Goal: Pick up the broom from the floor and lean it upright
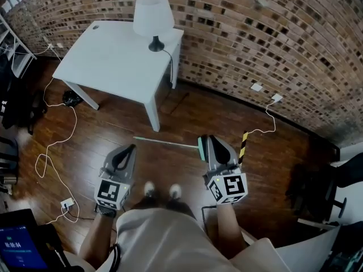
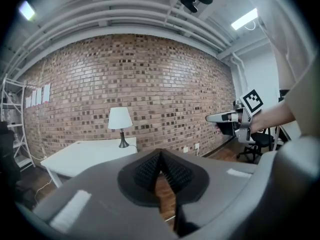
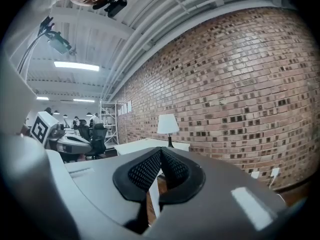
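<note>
Broom w/ thin pale-green handle [image 1: 164, 143] lies flat on the dark wood floor [image 1: 113, 135], just in front of the white square table [image 1: 108, 61] carrying a white-shaded lamp [image 1: 153, 15]. Its head end is partly hidden behind my right gripper [image 1: 205, 141]. My left gripper [image 1: 131, 149] hangs near the handle's other end, apart from it. Both sets of jaws are clenched tight, nothing btwn them. Yellow-black striped stick [image 1: 244, 145] shows just beside the right gripper.

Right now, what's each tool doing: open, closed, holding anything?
Left tool: closed, holding nothing.
Right tool: closed, holding nothing.
</note>
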Demonstrator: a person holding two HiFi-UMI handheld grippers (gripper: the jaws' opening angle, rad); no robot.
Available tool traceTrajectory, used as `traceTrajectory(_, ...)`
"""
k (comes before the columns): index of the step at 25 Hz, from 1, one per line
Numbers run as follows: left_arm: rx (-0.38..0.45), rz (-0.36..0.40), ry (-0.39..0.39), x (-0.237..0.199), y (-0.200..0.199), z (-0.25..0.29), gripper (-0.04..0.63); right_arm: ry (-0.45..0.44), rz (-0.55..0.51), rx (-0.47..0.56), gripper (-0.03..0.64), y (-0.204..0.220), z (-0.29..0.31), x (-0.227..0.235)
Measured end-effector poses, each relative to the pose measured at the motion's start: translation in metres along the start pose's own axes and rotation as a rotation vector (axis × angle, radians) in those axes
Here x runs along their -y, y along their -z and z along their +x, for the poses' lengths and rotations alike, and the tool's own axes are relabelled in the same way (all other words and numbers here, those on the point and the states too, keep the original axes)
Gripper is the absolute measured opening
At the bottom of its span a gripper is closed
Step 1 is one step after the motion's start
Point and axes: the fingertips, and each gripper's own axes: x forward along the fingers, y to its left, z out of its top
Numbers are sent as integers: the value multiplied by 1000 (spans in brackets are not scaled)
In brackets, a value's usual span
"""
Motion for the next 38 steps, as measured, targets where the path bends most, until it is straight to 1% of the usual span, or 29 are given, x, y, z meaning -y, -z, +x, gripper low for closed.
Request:
traceTrajectory(5,-12,20,27,-18,2,9,-2,12,37,-3,14,-4,22,-4)
traceTrajectory(8,-11,16,12,-27,2,10,-2,-23,10,-20,14,-1,35,-8)
traceTrajectory(10,-17,5,-11,-34,5,10,-2,-80,-4,-43,14,3,45,-14)
traceTrajectory(13,-47,0,-43,-39,13,9,-2,-196,33,-73,14,10,61,-26)
traceTrajectory(16,-60,-22,-89,-46,20,9,-2,-283,48,-100,14,19,80,-39)
traceTrajectory(18,-67,-44,-128,-53,29,10,-2,-339,48,-123,14,33,93,-50)
traceTrajectory(20,-88,-62,-158,-61,44,11,-2,-396,40,-165,14,57,105,-61)
traceTrajectory(23,-132,-101,-189,-77,77,17,-2,-478,40,-257,28,100,128,-77)
traceTrajectory(27,-168,-142,-237,-103,129,34,-2,-558,-12,-350,28,150,162,-97)
traceTrajectory(30,-187,-165,-252,-124,172,55,-2,-577,-38,-386,29,191,193,-106)
traceTrajectory(33,-219,-178,-275,-152,229,75,-2,-575,-84,-425,37,246,229,-114)
traceTrajectory(36,-261,-213,-317,-180,289,86,-2,-613,-159,-505,44,311,255,-127)
traceTrajectory(38,-285,-238,-335,-192,322,92,-2,-643,-184,-559,46,350,267,-132)
